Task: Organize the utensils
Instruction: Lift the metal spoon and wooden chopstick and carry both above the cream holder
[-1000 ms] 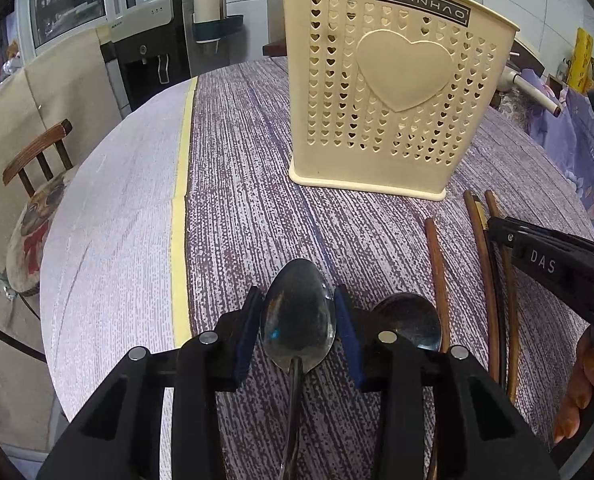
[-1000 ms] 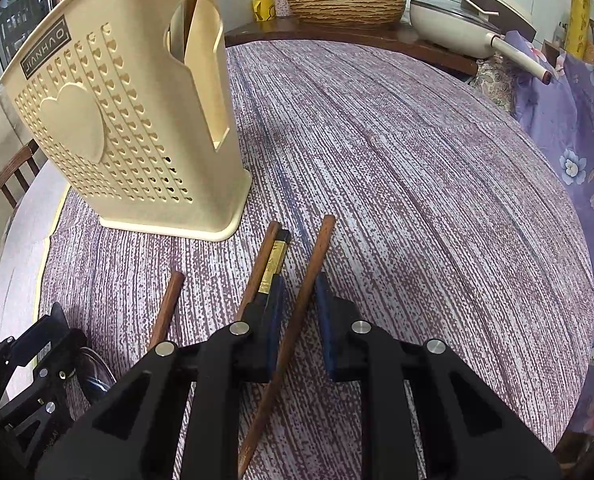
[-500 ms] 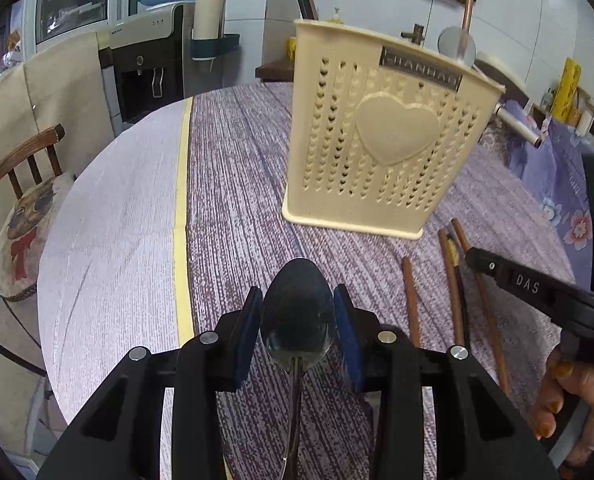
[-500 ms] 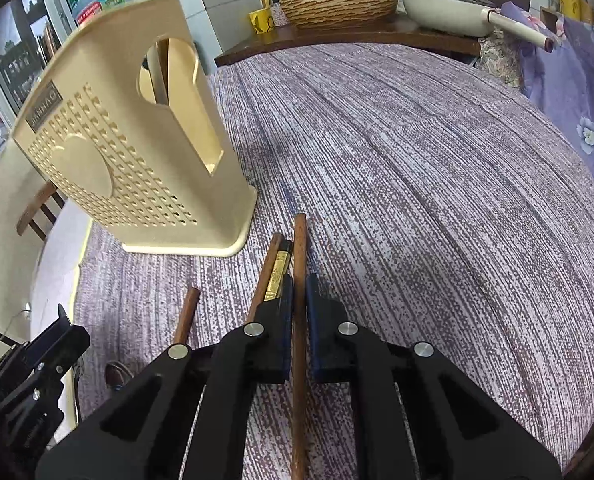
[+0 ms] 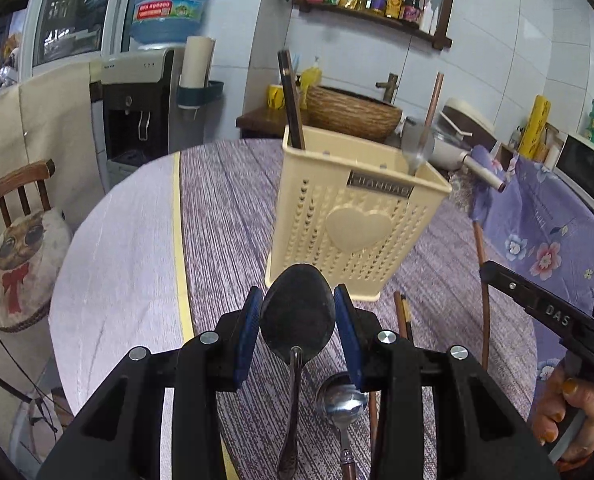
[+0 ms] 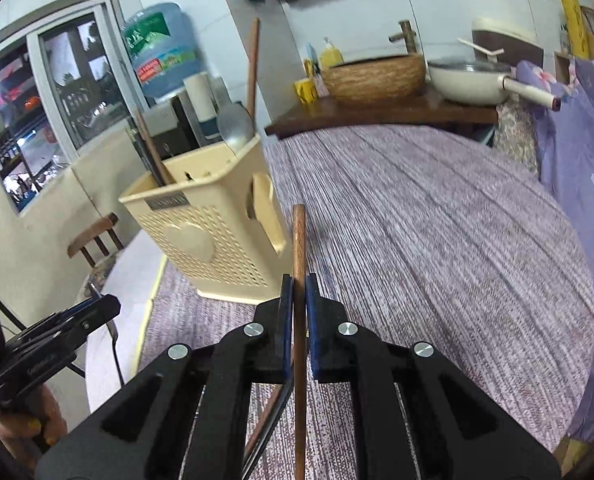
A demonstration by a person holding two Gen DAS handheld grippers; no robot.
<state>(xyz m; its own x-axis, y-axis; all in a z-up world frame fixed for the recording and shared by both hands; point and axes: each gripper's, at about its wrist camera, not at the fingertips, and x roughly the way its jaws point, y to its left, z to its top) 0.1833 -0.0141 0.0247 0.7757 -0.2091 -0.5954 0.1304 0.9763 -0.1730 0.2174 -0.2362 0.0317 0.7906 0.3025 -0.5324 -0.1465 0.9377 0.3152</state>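
My left gripper [image 5: 298,312] is shut on the bowl of a dark metal spoon [image 5: 297,320], lifted above the table. A second spoon [image 5: 342,400] with a brown handle lies on the cloth below it. The cream perforated utensil holder [image 5: 353,224] stands ahead, with a dark utensil and a spoon with a brown handle sticking out of it. My right gripper [image 6: 295,292] is shut on a brown wooden chopstick [image 6: 298,240], raised off the table and pointing toward the holder [image 6: 209,236]. More chopsticks [image 5: 403,316] lie on the cloth near the holder's base.
The round table carries a purple striped cloth [image 6: 437,240] and a pale cloth [image 5: 117,264] on the left. A wooden chair [image 5: 17,232] stands at the left edge. Behind are a water dispenser [image 5: 137,112], a woven basket [image 6: 373,76] and a pan [image 6: 473,80].
Both grippers rose from the table and tilted up. The right gripper closed on the chopstick and lifted it. The left carried the spoon upward, uncovering the second spoon.
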